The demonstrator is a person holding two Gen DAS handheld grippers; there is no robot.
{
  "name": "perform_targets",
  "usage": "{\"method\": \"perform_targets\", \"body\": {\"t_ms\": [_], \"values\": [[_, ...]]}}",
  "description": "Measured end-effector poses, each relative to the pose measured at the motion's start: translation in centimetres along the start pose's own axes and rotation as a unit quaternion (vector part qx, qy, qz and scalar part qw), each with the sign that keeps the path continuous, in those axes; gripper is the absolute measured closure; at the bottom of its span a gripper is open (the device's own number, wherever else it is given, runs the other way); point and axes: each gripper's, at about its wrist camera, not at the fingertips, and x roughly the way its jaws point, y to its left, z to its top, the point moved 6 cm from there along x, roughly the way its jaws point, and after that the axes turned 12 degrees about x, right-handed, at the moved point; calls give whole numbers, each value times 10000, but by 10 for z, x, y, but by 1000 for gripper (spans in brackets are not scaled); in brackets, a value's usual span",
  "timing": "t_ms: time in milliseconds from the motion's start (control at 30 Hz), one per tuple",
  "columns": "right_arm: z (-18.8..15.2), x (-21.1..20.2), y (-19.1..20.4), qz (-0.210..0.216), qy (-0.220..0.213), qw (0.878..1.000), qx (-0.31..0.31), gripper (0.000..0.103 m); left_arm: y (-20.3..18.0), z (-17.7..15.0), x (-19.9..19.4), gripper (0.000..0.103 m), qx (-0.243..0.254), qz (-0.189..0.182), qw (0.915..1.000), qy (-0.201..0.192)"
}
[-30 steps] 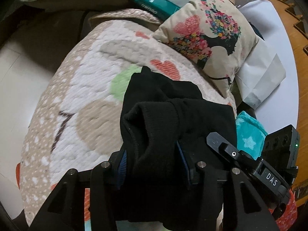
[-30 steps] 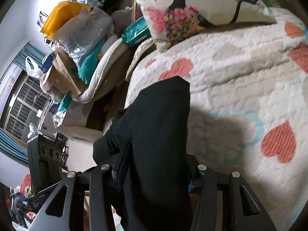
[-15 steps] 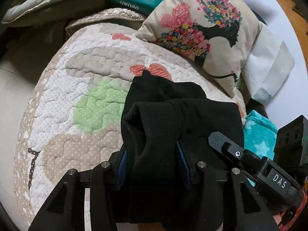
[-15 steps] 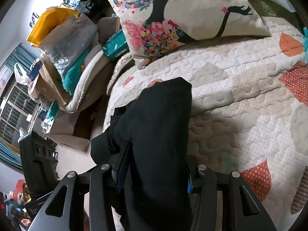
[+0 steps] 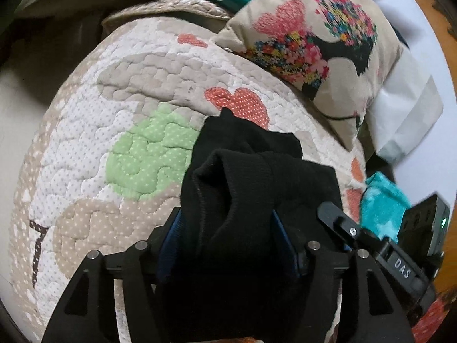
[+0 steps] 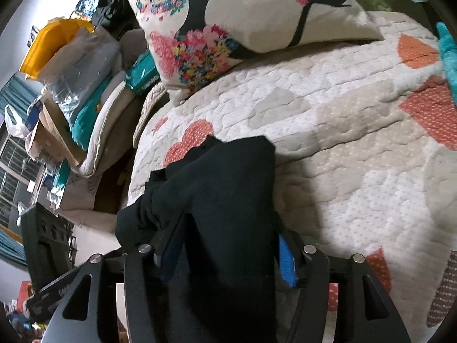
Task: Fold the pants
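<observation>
The quilted bed lies just below and ahead of both tools. The black pants hang bunched above it (long axis running forward), clamped by the left tool and the right tool equally near.

Right tongs clamped on a bunched fold of black pants, blue pads pressing the cloth. Beneath lies a heart-patterned quilt; a floral pillow rests at its far edge.
</observation>
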Motion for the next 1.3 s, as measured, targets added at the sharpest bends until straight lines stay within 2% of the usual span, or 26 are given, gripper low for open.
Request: {"method": "perform_targets", "body": {"t_ms": [167,267,400,500,700,800,933,1067,1167,1300], "values": [[-7,-21,-2,-25,-113,9999,-78,40,9,4,-3,42,-357,-234,9991,13],[-23,-29,-4,-205,-141,9993,-278,40,12,3,-4,42,-525,-351,9980,32],[-39,-38,-12,-387,-244,9980,-429,36,23,3,-9,40,-1059,-790,9912,-9],[-43,-46,-18,-386,-293,9983,-327,35,30,4,-16,38,-1309,-868,9875,-104],[-61,-76,-22,-497,-483,9962,-523,35,32,12,-45,38,-1191,-521,9907,-413],[-77,-91,-26,-591,-561,9947,-627,35,23,7,-62,38,-840,-187,9946,-575],[-93,-106,-27,-560,-661,9945,-580,35,7,-15,-84,38,-164,438,9965,-698],[-113,-120,-21,-609,-795,9921,-751,34,-11,-42,-107,38,532,1030,9891,-906],[-127,-126,-19,-796,-904,9879,-977,33,-20,-69,-124,37,1023,1517,9773,-1063],[-147,-131,-19,-1006,-998,9826,-1199,32,-24,-103,-142,29,1176,1779,9698,-1187]]}}
